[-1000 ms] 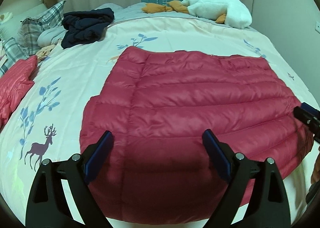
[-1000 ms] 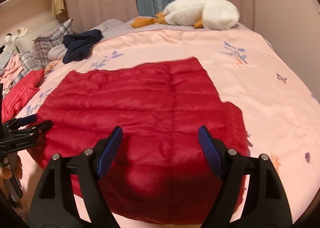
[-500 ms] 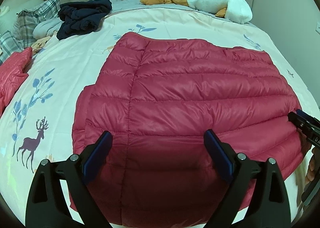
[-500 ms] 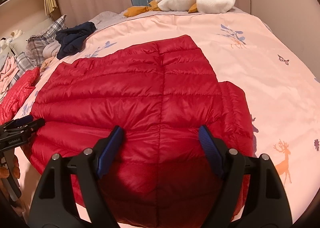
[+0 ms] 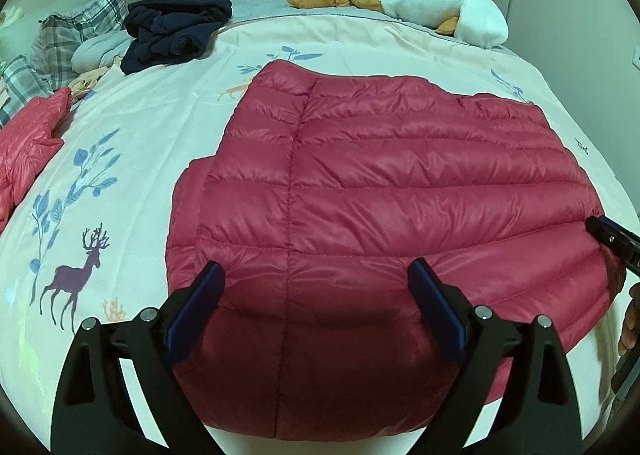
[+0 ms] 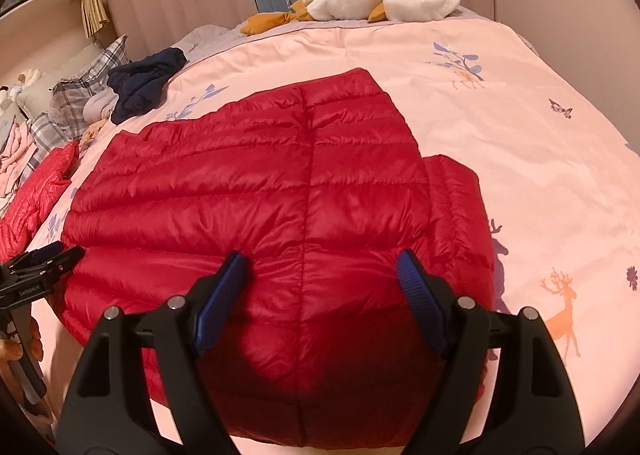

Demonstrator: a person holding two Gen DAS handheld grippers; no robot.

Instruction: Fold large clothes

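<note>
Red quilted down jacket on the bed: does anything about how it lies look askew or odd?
Mostly flat, but the red quilted down jacket is not symmetrical: a sleeve sticks out from under the body on one side. Both the left gripper and right gripper hang open above it.

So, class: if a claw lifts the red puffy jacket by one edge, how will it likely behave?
The jacket will probably droop, since it lies soft and flat on the bed. Its puffed quilting suggests lightness. The shiny fabric may slip.
</note>
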